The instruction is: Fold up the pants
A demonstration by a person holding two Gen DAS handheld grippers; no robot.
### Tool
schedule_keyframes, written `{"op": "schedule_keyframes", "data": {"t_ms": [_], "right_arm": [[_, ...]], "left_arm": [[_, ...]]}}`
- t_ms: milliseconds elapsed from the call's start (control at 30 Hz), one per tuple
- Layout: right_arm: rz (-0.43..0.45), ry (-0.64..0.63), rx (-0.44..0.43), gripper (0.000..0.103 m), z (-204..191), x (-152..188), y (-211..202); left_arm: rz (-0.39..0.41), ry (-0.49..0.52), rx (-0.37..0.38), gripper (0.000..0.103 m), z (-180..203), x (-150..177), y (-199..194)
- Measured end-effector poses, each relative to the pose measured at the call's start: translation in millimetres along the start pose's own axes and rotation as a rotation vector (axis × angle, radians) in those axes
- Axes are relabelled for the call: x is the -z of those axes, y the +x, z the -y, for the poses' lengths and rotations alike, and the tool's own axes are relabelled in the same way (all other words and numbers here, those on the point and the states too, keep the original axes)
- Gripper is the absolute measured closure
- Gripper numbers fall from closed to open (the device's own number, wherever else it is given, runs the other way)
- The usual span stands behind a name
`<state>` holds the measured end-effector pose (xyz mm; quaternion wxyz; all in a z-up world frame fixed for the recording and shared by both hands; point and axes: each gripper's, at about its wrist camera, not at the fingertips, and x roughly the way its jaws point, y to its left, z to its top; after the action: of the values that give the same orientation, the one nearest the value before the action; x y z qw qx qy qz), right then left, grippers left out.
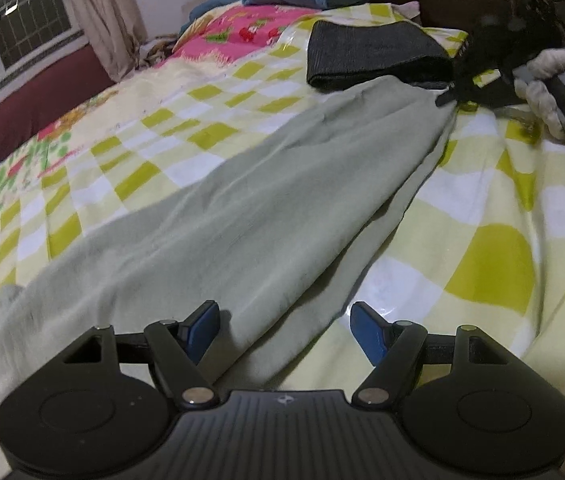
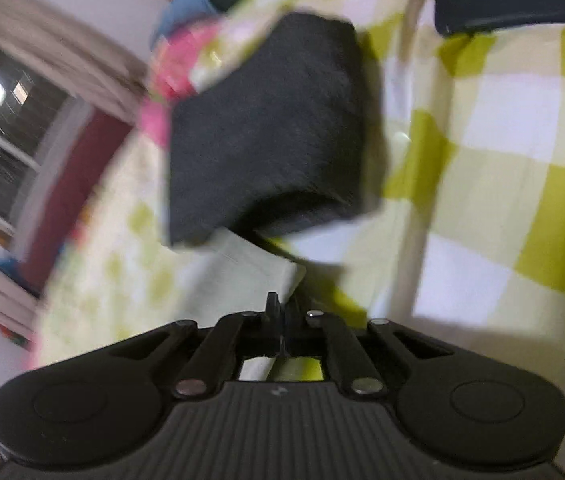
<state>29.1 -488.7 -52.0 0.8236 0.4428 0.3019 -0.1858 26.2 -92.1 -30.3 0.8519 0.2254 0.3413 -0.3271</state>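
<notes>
Pants (image 1: 218, 216), pale green, stretched long across checked bedsheet (image 1: 482, 264), one end under near tool, other end far right. Left gripper (image 1: 284, 330) low over near end, blue pads (image 1: 202, 330) spread wide either side of cloth edge, pinching nothing. Best move, by my read: settle pads onto edge, clamp both layers, keep cloth taut. Far end: right gripper (image 2: 278, 312) pressed together, pinching pants corner beside folded dark garment (image 1: 374, 54). Gloved hand (image 1: 542, 84) steering it.

Both wrist cams low over bed (image 1: 482, 248), angled down, close, sharing dark folded cloth (image 1: 374, 56).
</notes>
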Motion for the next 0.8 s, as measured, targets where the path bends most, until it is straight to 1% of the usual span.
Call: {"op": "schedule_keyframes", "data": {"t_ms": [67,133,200,267,333,367,400,433,500,567,600,633,700,733,800], "right_arm": [[0.025,0.027,-0.02,0.094,2,1,-8],[0.042,0.061,-0.047,0.094,8,1,-18],[0.036,0.048,-0.041,0.093,7,4,-30],[0.036,-0.01,-0.022,0.093,0,13,-47],[0.058,-0.094,-0.018,0.093,-20,22,-61],[0.058,-0.143,-0.037,0.093,-35,25,-64],[0.042,-0.194,-0.076,0.093,-53,31,-64],[0.006,-0.244,-0.129,0.093,-73,37,-61],[-0.098,-0.357,-0.249,0.087,-120,55,-45],[-0.211,-0.494,-0.385,0.061,-176,81,-16],[-0.257,-0.544,-0.441,0.059,-199,94,-2],[-0.317,-0.6,-0.494,0.059,-225,110,17],[-0.414,-0.71,-0.555,0.06,-272,141,51],[-0.454,-0.758,-0.575,0.06,-289,153,65],[-0.543,-0.852,-0.592,0.06,-321,179,94]], "left_arm": [[-0.001,-0.018,0.006,0.018,-3,1,-4],[0.001,-0.011,-0.003,0.018,-5,4,-10],[0.007,-0.013,-0.006,0.018,-8,7,-16],[0.01,-0.024,-0.011,0.018,-12,11,-22],[0.014,-0.044,-0.019,0.018,-19,13,-29],[0.025,-0.053,-0.022,0.018,-23,14,-33],[0.044,-0.065,-0.029,0.018,-27,16,-40],[0.062,-0.079,-0.039,0.018,-33,17,-45],[0.079,-0.127,-0.064,0.017,-47,20,-52],[0.065,-0.17,-0.122,0.017,-60,24,-51],[0.051,-0.181,-0.162,0.017,-66,27,-47],[0.034,-0.186,-0.195,0.017,-70,31,-44],[-0.013,-0.194,-0.243,0.017,-79,38,-34],[-0.031,-0.205,-0.244,0.017,-83,42,-31],[-0.041,-0.253,-0.209,0.016,-93,47,-28]]}}
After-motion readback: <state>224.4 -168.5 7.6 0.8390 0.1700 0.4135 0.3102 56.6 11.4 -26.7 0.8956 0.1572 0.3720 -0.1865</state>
